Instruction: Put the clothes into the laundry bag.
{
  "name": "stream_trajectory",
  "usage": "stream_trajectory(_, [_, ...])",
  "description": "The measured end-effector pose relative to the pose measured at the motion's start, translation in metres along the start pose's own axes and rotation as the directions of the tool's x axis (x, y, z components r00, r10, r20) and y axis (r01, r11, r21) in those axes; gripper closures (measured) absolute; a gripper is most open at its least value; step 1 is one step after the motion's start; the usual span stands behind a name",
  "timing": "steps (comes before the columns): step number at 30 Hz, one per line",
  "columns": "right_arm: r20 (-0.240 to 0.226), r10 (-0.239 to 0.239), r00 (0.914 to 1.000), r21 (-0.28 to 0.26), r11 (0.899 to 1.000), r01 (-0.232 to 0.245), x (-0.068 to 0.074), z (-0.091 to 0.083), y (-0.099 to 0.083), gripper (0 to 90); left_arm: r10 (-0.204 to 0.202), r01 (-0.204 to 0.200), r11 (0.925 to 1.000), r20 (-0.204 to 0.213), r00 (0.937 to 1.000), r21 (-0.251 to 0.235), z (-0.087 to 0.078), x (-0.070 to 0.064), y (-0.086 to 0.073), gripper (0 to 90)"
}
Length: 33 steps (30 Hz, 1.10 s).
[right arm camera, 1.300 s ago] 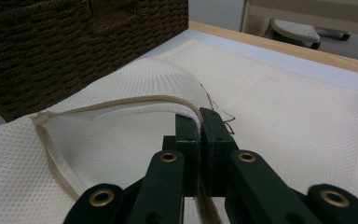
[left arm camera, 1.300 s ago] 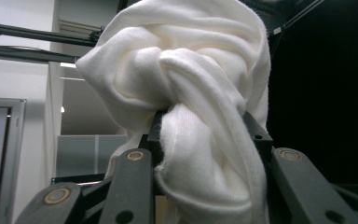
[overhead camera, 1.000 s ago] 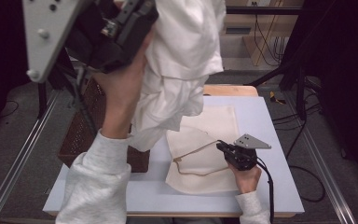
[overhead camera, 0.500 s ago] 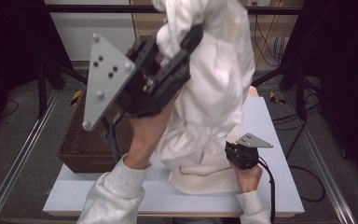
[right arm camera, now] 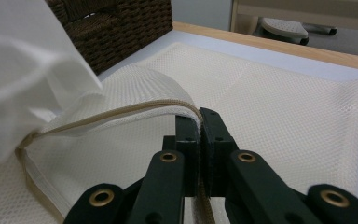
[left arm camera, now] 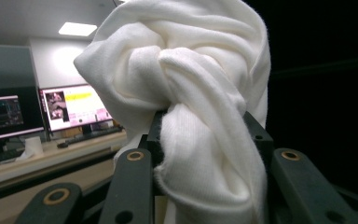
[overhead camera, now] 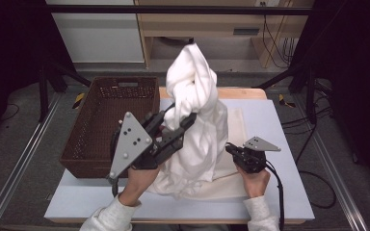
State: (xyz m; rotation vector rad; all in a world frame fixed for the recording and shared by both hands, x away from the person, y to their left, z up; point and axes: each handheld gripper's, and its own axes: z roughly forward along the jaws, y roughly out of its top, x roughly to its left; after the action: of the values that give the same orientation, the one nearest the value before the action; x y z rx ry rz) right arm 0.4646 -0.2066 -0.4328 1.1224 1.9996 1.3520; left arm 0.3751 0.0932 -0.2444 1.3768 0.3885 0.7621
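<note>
The left hand-held gripper [overhead camera: 176, 126] clenches a bunched white garment [overhead camera: 197, 120], while the right hand-held gripper [right arm camera: 200, 122] pinches a mesh bag's [right arm camera: 284, 107] zippered edge.

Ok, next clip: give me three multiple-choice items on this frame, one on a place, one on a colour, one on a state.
1. Where does the wicker basket stand?
A. on the table's left part, by the left gripper
B. on the floor to the right
C. on top of the mesh bag

2. What colour is the garment that the left gripper holds up?
A. black
B. white
C. red

3. What is the right gripper doing?
A. hanging open above the table
B. shut on the zipper edge of the mesh bag, lifting it
C. shut on the basket's rim

Answers: 1 A, the high view shows the basket on the table's left side. 2 B, the bunched cloth is white in both views. 3 B, the right gripper view shows its jaws closed on the raised zipper edge.
</note>
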Motion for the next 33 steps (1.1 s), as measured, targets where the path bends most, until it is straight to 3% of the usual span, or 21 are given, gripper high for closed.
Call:
stream_trajectory(4, [0.006,0.003,1.0000,-0.003,1.000,-0.003,-0.001,0.001,0.000,87.1,0.012,-0.013,0.9984,0.015,0.9998,0.055,-0.008,-0.004,-0.027,62.9])
stream_trajectory(11, [0.008,0.003,1.0000,-0.004,1.000,-0.003,-0.001,0.001,0.000,87.1,-0.042,0.036,0.9920,0.048,0.9980,0.121,-0.020,-0.015,-0.068,62.8])
stream_trajectory(15, [0.003,0.008,1.0000,-0.001,1.000,-0.008,-0.001,0.001,0.000,87.1,-0.079,0.068,0.9844,0.059,0.9952,0.162,-0.024,-0.017,-0.092,62.7])
stream_trajectory(18, [0.005,0.005,1.0000,0.000,1.000,-0.005,0.000,0.001,0.000,87.1,-0.089,0.072,0.9739,0.071,0.9935,0.215,-0.025,-0.017,-0.108,62.7])
stream_trajectory(24, [0.014,0.005,0.9999,0.001,1.000,-0.005,0.000,0.003,0.000,87.1,-0.160,0.107,0.9345,0.132,0.9783,0.340,-0.020,-0.019,-0.140,62.5])
stream_trajectory(31, [0.017,0.015,0.9997,0.003,1.000,-0.015,-0.002,0.005,-0.001,87.1,-0.184,0.088,0.9059,0.198,0.9628,0.414,0.007,-0.040,-0.159,62.2])
stream_trajectory(33, [0.018,0.023,0.9996,0.002,1.000,-0.023,-0.002,0.005,-0.001,87.1,-0.183,0.076,0.8945,0.206,0.9613,0.441,0.018,-0.047,-0.166,62.0])
